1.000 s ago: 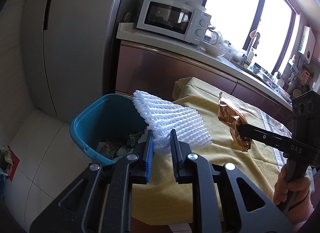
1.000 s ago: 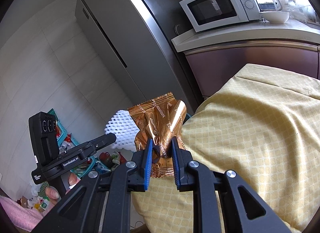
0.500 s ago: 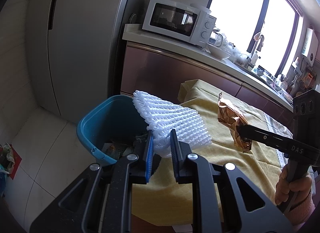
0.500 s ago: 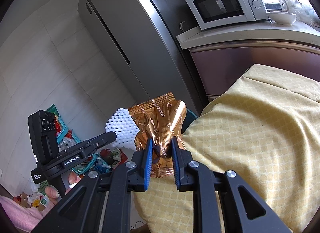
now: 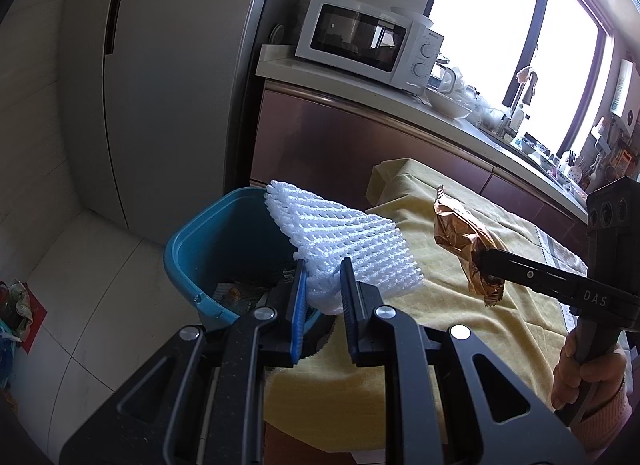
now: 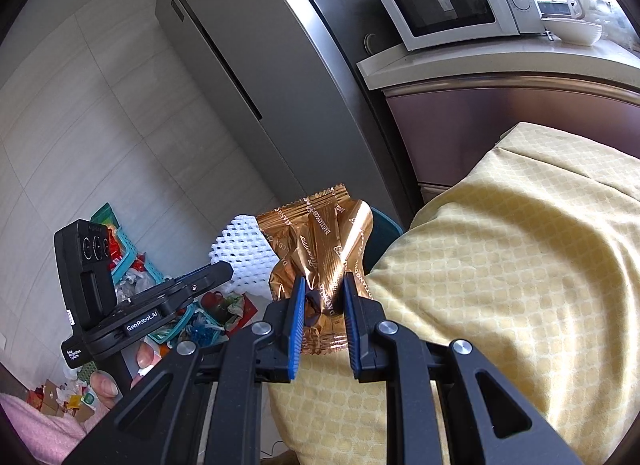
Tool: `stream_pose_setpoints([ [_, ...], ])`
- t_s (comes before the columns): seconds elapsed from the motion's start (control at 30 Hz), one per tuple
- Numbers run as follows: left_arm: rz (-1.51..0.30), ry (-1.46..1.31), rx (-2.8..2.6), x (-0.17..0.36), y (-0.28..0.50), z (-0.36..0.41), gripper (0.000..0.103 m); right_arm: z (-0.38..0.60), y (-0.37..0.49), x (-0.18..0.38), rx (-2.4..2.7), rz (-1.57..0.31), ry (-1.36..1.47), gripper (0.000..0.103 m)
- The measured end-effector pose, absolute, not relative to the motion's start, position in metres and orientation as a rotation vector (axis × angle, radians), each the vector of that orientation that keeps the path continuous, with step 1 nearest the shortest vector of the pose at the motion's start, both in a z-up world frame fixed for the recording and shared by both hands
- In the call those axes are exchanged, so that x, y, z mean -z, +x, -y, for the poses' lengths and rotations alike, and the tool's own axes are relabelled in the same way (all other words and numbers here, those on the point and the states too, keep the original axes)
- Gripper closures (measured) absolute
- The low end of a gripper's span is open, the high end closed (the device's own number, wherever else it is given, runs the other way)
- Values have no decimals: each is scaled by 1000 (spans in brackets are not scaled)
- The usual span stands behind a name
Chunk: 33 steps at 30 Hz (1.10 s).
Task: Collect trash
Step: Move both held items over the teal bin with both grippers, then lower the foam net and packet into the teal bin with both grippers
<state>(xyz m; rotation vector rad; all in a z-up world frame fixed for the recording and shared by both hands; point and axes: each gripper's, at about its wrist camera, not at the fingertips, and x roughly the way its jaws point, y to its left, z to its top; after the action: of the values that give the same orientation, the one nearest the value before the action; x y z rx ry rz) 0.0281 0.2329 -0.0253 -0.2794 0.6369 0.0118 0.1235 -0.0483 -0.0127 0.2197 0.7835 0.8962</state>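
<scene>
My left gripper [image 5: 323,270] is shut on a white foam net sleeve [image 5: 344,239], which it holds over the near edge of a blue trash bin [image 5: 188,249] standing on the floor. Some litter lies in the bin. My right gripper [image 6: 323,287] is shut on a crumpled copper-coloured snack wrapper [image 6: 320,241] above the yellow tablecloth's [image 6: 500,265] left edge. In the left wrist view the wrapper [image 5: 464,243] hangs to the right of the foam net, with the right gripper [image 5: 482,263] clamped on it. In the right wrist view the foam net [image 6: 244,255] and left gripper [image 6: 224,273] sit just left of the wrapper.
A tall grey fridge [image 5: 160,85] stands behind the bin, beside a counter with a white microwave [image 5: 368,39] and dishes. A green basket [image 6: 136,265] and scattered litter lie on the floor at the left. A person's hand [image 5: 584,369] grips the right handle.
Both grippers keep their hold. The views have drifted slightly, so the bin and counter sit a bit further right and lower in the left wrist view than before.
</scene>
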Motion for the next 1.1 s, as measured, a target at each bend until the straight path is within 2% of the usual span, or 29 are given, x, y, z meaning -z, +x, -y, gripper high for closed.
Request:
stream_pose_setpoints([
  [1.1, -647, -297, -79, 34, 33, -255, 86, 23, 133, 12, -914, -818, 152, 86],
])
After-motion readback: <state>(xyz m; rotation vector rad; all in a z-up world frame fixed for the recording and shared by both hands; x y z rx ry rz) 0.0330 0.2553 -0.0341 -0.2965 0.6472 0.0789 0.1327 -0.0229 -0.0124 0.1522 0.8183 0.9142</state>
